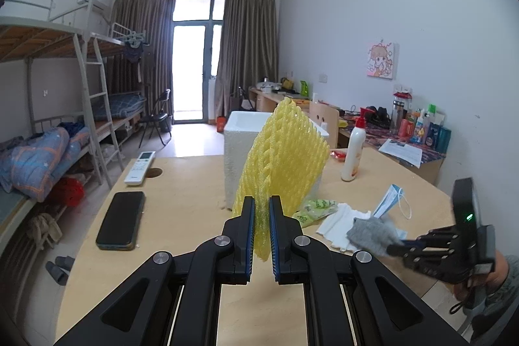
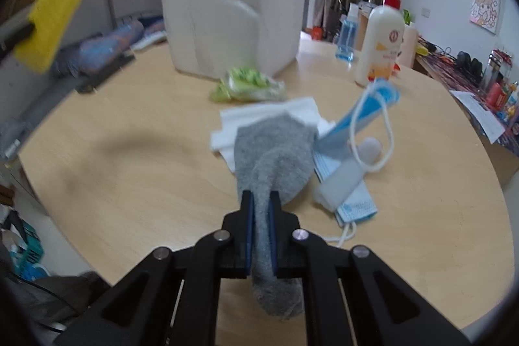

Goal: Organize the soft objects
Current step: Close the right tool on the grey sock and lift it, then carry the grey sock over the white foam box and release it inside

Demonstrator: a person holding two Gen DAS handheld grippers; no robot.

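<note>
My left gripper point(image 1: 261, 203) is shut on a yellow foam net sleeve point(image 1: 285, 151) and holds it upright above the table, in front of a white foam box point(image 1: 240, 132). The sleeve also shows at the upper left of the right wrist view point(image 2: 55, 8). My right gripper point(image 2: 260, 196) is shut on a grey sock point(image 2: 275, 151) just above the table; the sock also shows in the left wrist view point(image 1: 373, 232). Under and beside the sock lie white tissues point(image 2: 269, 112), blue face masks point(image 2: 350, 184) and a green plastic packet point(image 2: 249, 83). The white foam box point(image 2: 233, 21) stands behind them.
A black phone point(image 1: 121, 219) and a white remote point(image 1: 141, 167) lie on the left of the wooden table point(image 1: 181, 184). A white lotion bottle with red pump point(image 2: 379, 44) and a blue bottle point(image 2: 347, 38) stand at the right. Bunk beds stand to the left, a cluttered desk to the right.
</note>
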